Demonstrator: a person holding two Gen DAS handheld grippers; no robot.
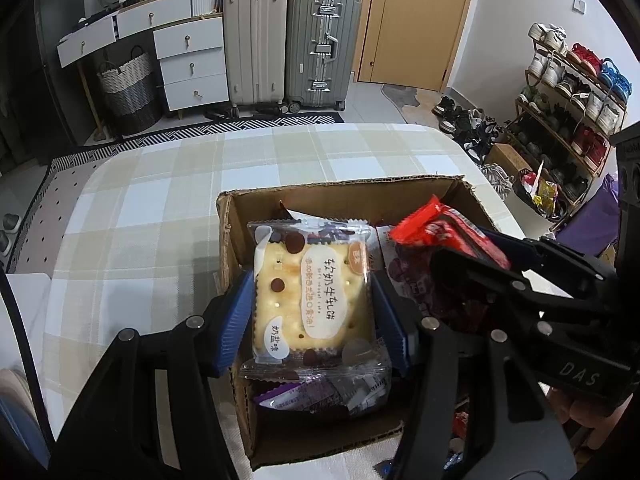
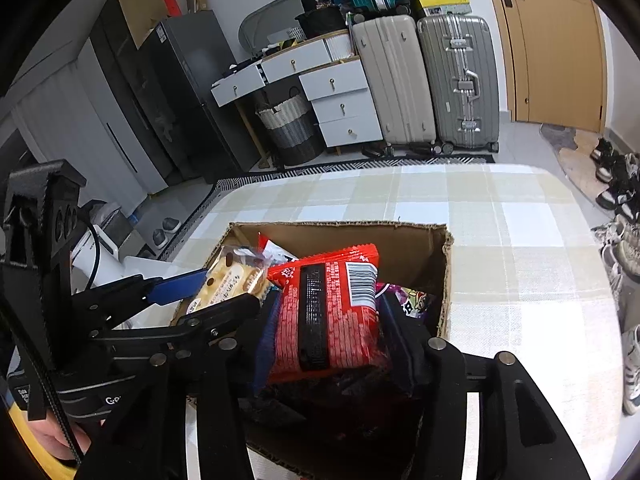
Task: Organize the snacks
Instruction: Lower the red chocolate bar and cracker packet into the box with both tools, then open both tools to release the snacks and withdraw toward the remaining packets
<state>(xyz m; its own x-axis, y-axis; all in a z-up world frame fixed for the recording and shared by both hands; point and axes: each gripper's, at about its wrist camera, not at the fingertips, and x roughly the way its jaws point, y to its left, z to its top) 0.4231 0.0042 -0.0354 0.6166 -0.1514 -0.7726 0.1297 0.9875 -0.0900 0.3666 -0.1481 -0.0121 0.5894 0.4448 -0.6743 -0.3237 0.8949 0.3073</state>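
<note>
Two grippers work over one cardboard box on the checked tablecloth, both packets over the box interior. Left gripper: blue pads against both side edges of the cracker packet, so it looks gripped; whether the squeeze is firm is hard to tell. That packet is light, with slick film over a stiff, brittle biscuit; hold it by the side edges, gently, or it cracks or slips. Below it lie purple wrapped snacks, loose in the box. Right gripper: pads flank the red snack pack, touching its sides, apparently holding. This one is soft, crinkly and light, deforms under pressure; mid-body sides give the best purchase. Release over the box probably comes next.
</note>
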